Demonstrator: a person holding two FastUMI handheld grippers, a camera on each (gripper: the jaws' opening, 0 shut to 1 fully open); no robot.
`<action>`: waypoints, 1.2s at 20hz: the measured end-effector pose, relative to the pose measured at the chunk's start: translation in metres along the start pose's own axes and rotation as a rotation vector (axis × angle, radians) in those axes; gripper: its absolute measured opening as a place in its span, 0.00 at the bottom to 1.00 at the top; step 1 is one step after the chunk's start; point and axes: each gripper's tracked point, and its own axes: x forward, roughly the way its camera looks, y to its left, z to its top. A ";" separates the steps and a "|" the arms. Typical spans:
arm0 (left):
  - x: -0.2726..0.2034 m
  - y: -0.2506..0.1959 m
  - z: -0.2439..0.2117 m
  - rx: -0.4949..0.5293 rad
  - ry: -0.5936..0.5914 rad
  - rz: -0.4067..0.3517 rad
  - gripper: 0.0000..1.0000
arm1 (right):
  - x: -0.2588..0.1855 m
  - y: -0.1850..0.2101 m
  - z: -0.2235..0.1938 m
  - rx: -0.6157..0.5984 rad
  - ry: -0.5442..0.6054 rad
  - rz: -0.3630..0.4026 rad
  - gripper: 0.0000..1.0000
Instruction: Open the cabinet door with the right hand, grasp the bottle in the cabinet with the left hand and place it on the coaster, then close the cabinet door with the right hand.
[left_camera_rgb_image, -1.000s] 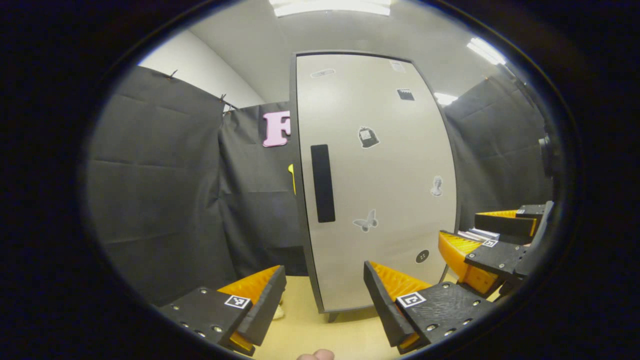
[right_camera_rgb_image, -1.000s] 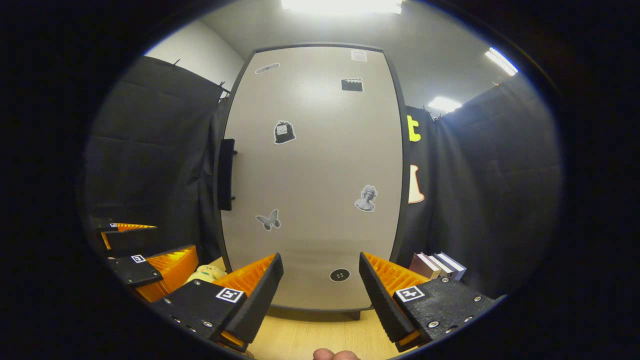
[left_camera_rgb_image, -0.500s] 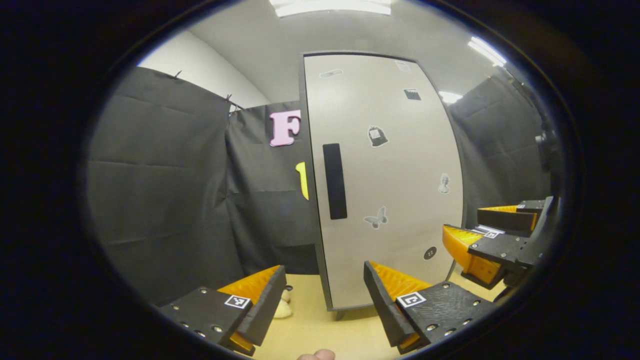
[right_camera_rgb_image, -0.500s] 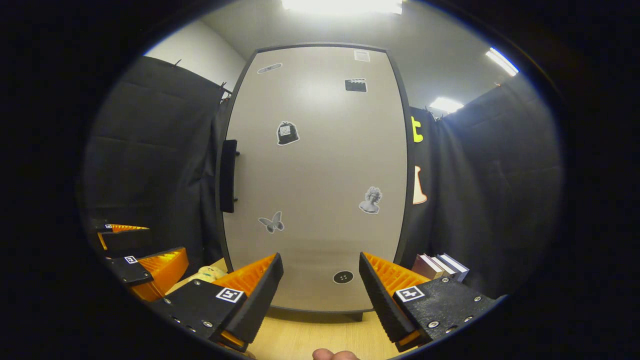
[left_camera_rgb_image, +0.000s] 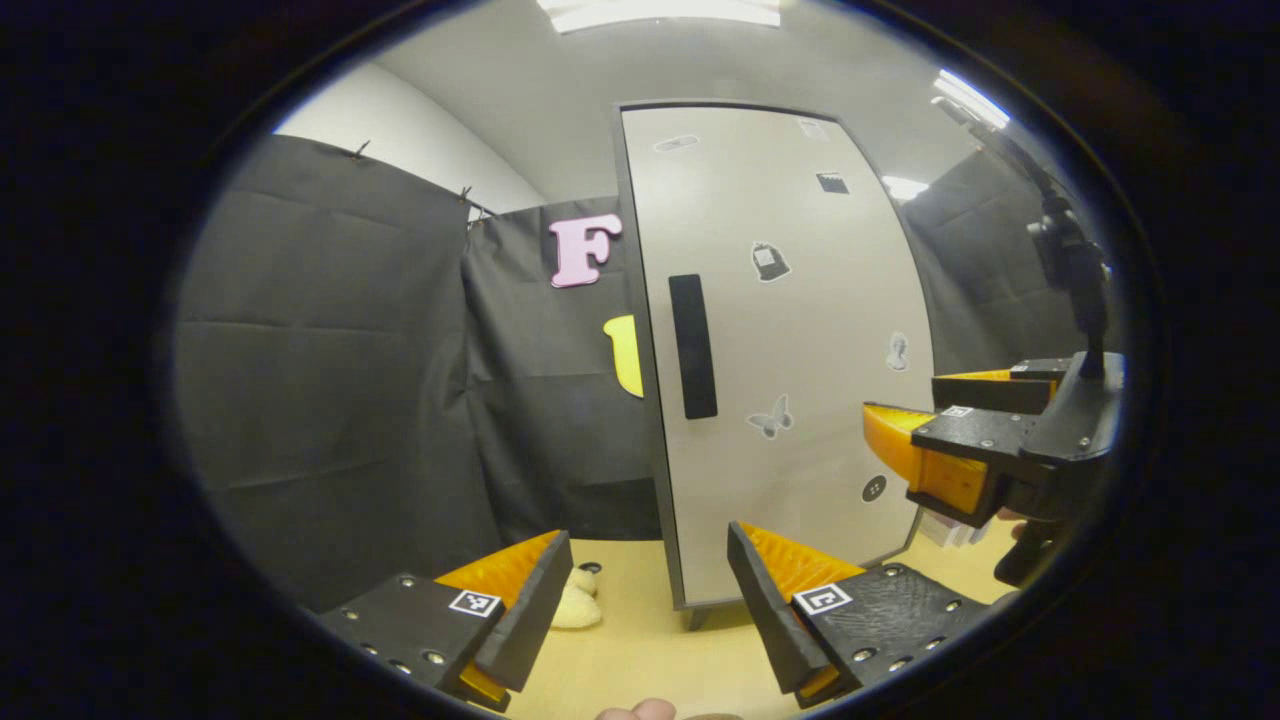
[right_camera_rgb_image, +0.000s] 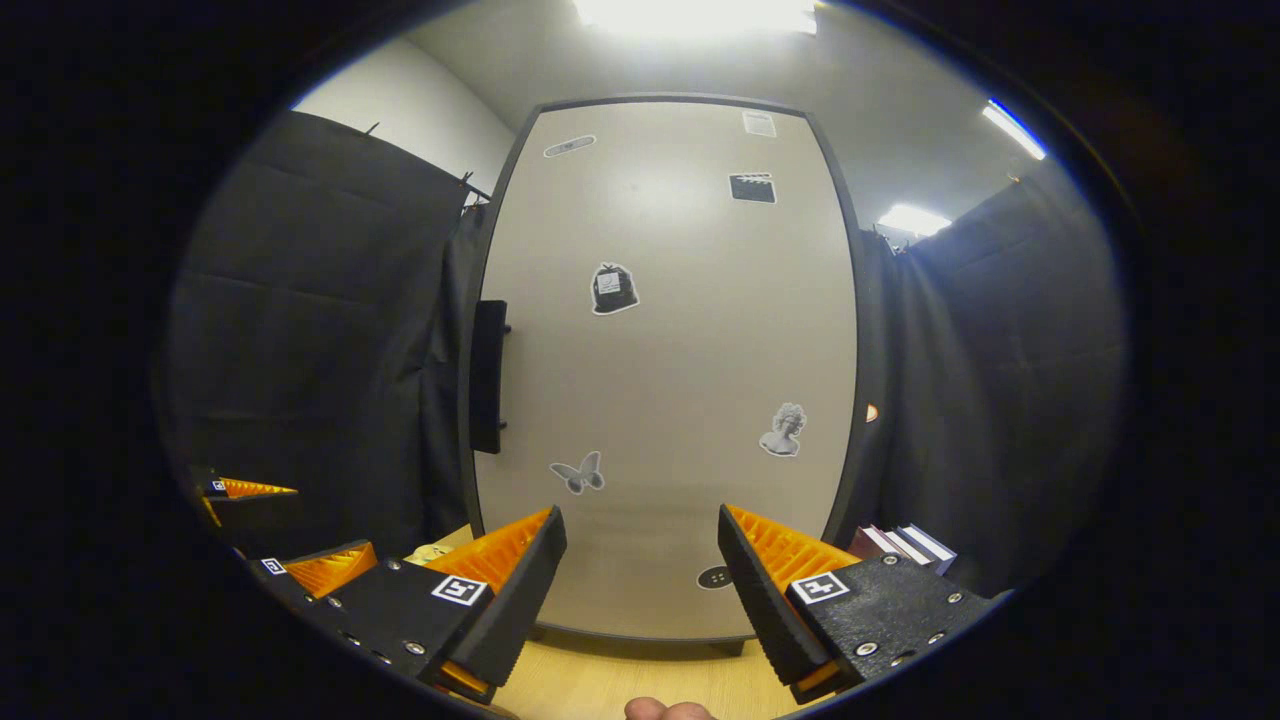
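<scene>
Black cloth walls, white ceiling with strip lights, pale wooden tabletop.

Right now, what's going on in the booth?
A person holds two grippers in front of a closed cabinet. The right gripper is open and faces the door, with the handle off to its left, untouched. The left gripper is open too, holding nothing, pointed at the door's handle edge. A soft toy lies on the table by the cabinet, and books stand to its right. The door is not yet opened.
</scene>
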 end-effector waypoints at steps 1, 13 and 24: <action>-0.002 0.001 -0.002 -0.002 0.001 -0.001 0.90 | 0.003 0.003 0.002 -0.001 -0.001 0.006 0.94; -0.056 0.037 -0.058 -0.016 0.090 0.050 0.90 | 0.062 0.085 0.059 0.013 -0.092 0.137 0.94; -0.089 0.064 -0.084 -0.069 0.128 0.126 0.90 | 0.124 0.119 0.050 -0.061 -0.021 0.117 0.85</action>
